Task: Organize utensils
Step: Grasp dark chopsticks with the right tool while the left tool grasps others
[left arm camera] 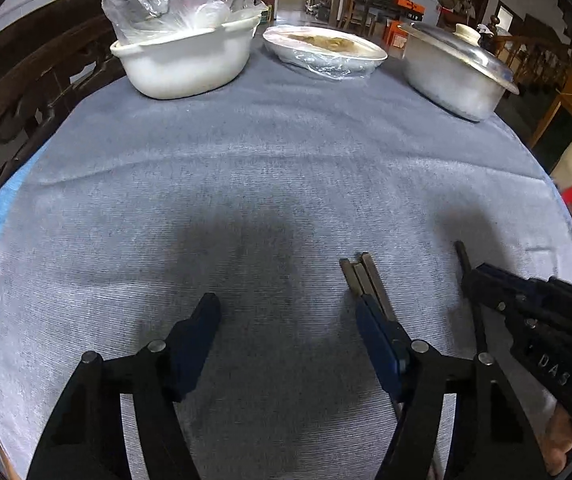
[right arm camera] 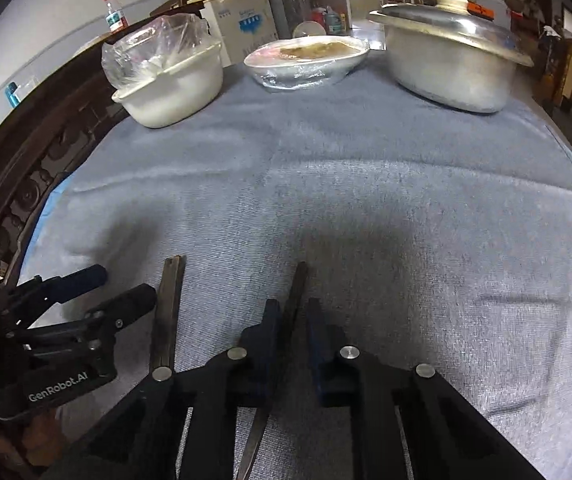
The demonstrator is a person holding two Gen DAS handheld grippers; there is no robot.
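1. Far left, against the dark carved wooden rail: white oval plastic basin lined with a clear plastic bag, at the far edge of the grey-blue ribbed tablecloth.
2. Right of the basin, also at the cloth's far edge: white oval dish sealed under cling film, brownish food inside.
3. Right again of the dish: dull aluminium pot under a metal lid with a pale knob.
4. Near edge of the cloth, left: left gripper, black frame with blue pads, spread wide over bare cloth, nothing between the fingers.
5. Touching or passing just under the outer side of that gripper's right-hand finger: bundle of dark square-ended chopsticks, lying flat on the cloth and pointing toward the pot's side of the table.
6. Right of the bundle, well apart from the pot: right gripper, pressed together and pinching a single dark chopstick, blunt end toward the dish, tapered end running back under the frame.
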